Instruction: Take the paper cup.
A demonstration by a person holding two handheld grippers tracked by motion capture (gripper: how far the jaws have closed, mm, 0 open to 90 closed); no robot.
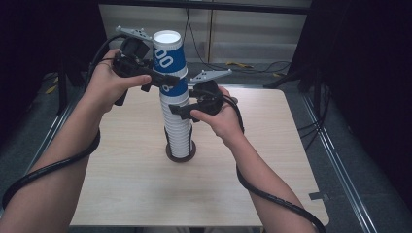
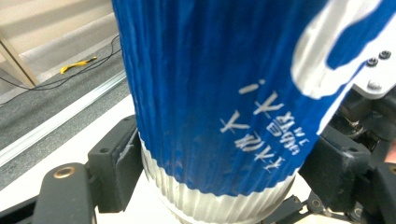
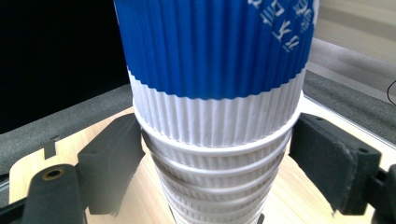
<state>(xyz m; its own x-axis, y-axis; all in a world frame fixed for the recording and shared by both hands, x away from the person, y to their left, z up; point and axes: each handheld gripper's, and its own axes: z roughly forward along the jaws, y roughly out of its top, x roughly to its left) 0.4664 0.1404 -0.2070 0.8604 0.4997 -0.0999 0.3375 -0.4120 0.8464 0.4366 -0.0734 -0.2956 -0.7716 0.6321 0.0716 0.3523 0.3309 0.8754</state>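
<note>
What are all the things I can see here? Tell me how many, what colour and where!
top cup: one, blue and white, ribbed, upside down on top of the stack
cup stack: too many to count, white rims, upright mid-table
round base: one, dark, under the stack
table: one, light wood
yellow thing: one, on the grey floor behind the table
left tongs: one pair, black, jaws on both sides of the top cup, pads at its wall
right tongs: one pair, black, jaws either side of the stack, small gaps
hands: two, each holding tongs
</note>
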